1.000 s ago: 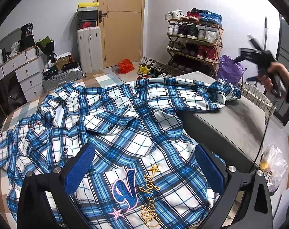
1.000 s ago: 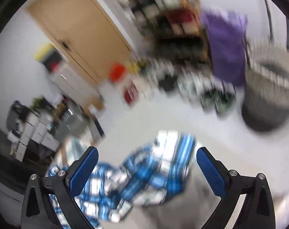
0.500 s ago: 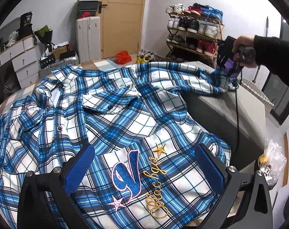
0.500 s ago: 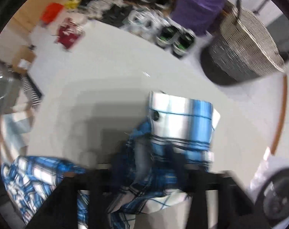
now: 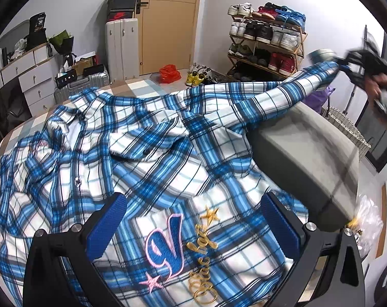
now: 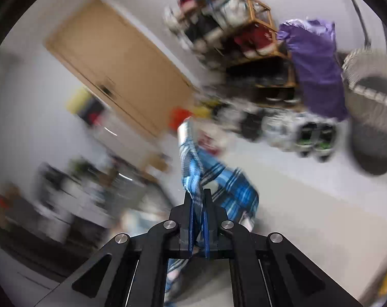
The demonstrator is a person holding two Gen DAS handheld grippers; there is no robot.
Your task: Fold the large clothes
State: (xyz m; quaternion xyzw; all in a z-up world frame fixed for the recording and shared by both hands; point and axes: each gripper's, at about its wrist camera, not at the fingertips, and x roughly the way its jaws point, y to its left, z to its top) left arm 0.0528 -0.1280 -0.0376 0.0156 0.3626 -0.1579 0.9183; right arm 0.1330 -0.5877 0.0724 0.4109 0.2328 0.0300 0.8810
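A cluttered bedroom with a shoe rack (image 5: 267, 41) and a tan door (image 5: 167, 23) at the back surrounds the bed (image 5: 142, 87), where the plaid shirt (image 5: 147, 158) lies spread and rumpled up to the bed's far edge.

Nearest, the left gripper (image 5: 193, 227) hovers over the embroidered hem, jaws spread wide and holding nothing.

A second ago the right gripper (image 6: 199, 220) stood wide open. Now its jaws are pressed together, pinching the sleeve's cuff (image 6: 193, 179), and the sleeve (image 5: 277, 94) is pulled taut across the grey bench (image 5: 308, 153) toward the right edge. So the sleeve is ready to be straightened or folded inward.

The shirt is blue, white and black check, and creased.
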